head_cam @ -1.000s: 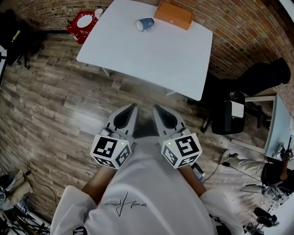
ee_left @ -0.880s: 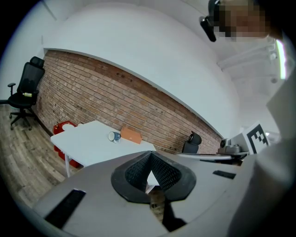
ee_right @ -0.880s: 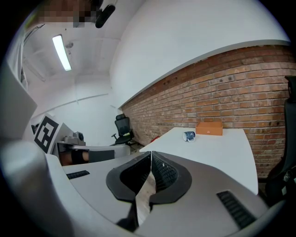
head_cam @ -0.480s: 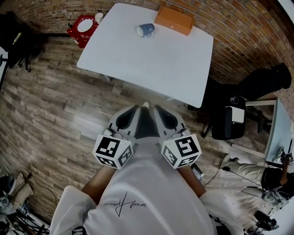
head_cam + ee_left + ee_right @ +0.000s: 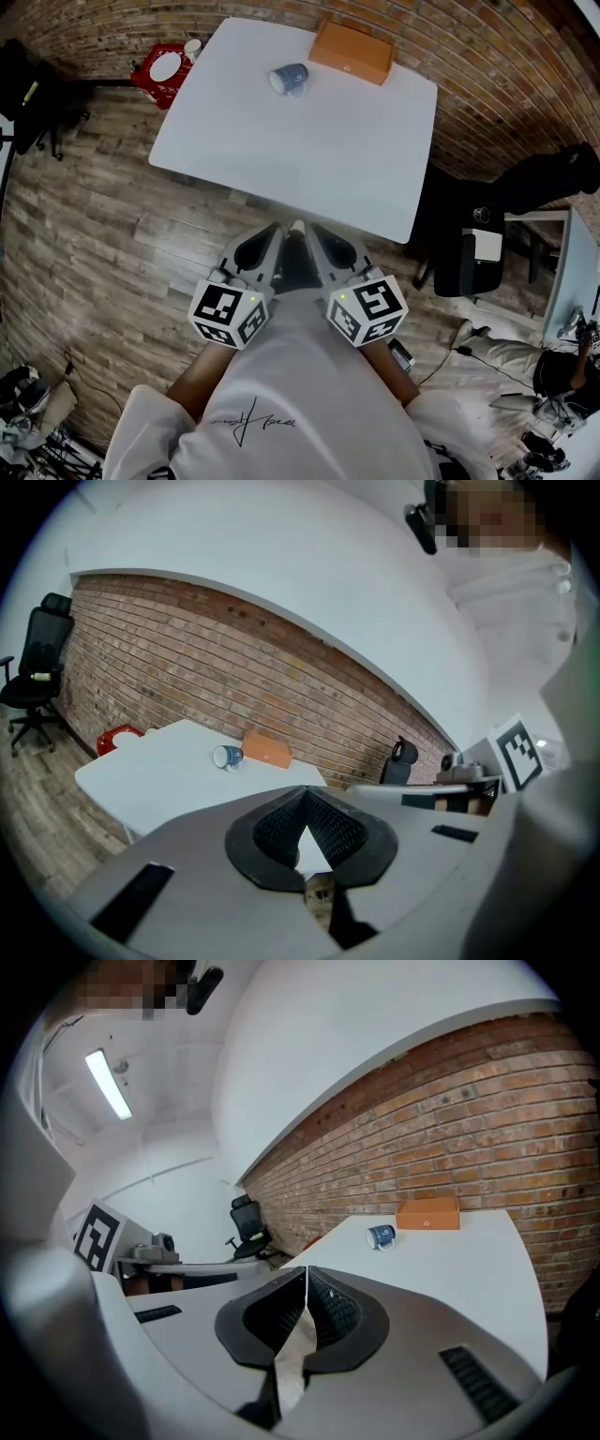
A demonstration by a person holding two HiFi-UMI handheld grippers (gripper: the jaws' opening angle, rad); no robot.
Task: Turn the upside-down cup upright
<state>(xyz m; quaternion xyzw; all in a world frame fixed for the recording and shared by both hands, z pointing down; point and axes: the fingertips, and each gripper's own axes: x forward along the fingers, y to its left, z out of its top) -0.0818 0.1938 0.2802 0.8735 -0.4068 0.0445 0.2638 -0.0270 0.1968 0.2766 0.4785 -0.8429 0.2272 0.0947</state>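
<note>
A blue cup (image 5: 289, 78) lies on its side at the far side of the white table (image 5: 309, 141), its pale mouth turned left. It shows small in the left gripper view (image 5: 227, 757) and in the right gripper view (image 5: 381, 1236). My left gripper (image 5: 270, 234) and right gripper (image 5: 322, 232) hang side by side close to my chest, over the wooden floor, well short of the table. Both are shut with nothing between their jaws; the left gripper (image 5: 305, 794) and the right gripper (image 5: 306, 1274) each point toward the table.
An orange box (image 5: 353, 52) sits at the table's far edge, right of the cup. A red stool-like object (image 5: 161, 67) stands off the table's left corner. A black office chair (image 5: 469, 246) stands to the right. A brick wall runs behind the table.
The table has drawn a little nearer in the head view. Both grippers stay shut, side by side and slightly closer together.
</note>
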